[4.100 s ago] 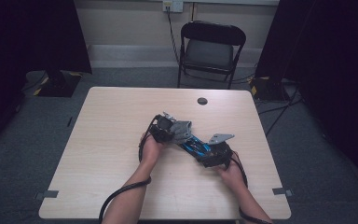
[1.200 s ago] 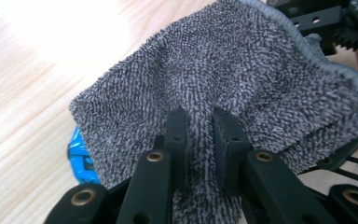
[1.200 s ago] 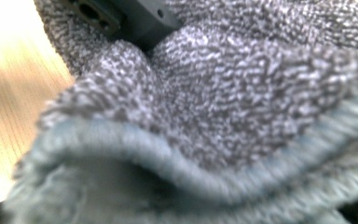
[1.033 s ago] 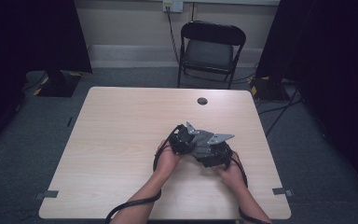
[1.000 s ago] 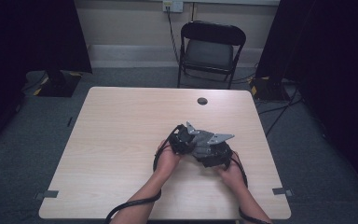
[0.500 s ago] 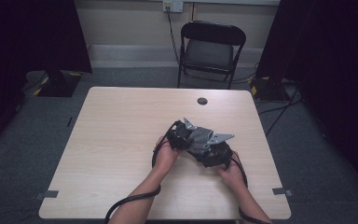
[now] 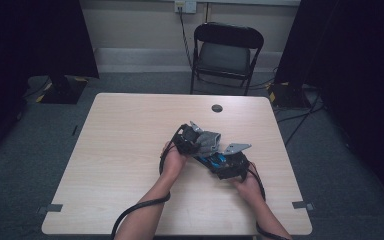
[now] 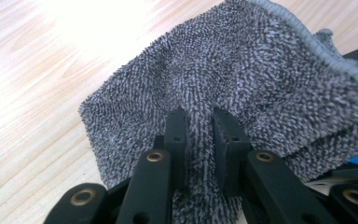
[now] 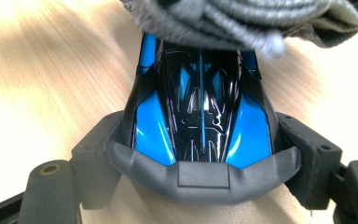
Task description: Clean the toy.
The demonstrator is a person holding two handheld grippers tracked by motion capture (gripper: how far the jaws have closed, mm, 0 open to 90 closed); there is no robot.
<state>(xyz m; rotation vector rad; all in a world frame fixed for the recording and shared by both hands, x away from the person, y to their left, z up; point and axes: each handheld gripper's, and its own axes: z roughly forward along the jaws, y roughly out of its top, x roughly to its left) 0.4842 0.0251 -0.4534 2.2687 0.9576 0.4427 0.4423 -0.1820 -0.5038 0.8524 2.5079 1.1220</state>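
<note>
A blue and black toy car point(image 9: 200, 107) lies low over the table between the pads of my right gripper point(image 9: 203, 158), which is shut on its two sides. From above, the car point(image 7: 215, 160) points up and left from the right gripper point(image 7: 230, 165). My left gripper point(image 8: 200, 121) is shut on a fold of a grey terry cloth point(image 8: 242, 70). That cloth point(image 7: 207, 142) is draped over the far end of the car, with the left gripper point(image 7: 187, 140) just left of it. In the right gripper view the cloth point(image 9: 233, 18) covers the car's front.
The light wooden table point(image 7: 120, 150) has a small black round disc point(image 7: 217, 108) near its far edge. A black folding chair point(image 7: 227, 50) stands behind the table. Cables trail from both grippers toward the near edge.
The left gripper has slid the cloth a little up and to the left along the car over the last second. The right gripper and the car stay put.
</note>
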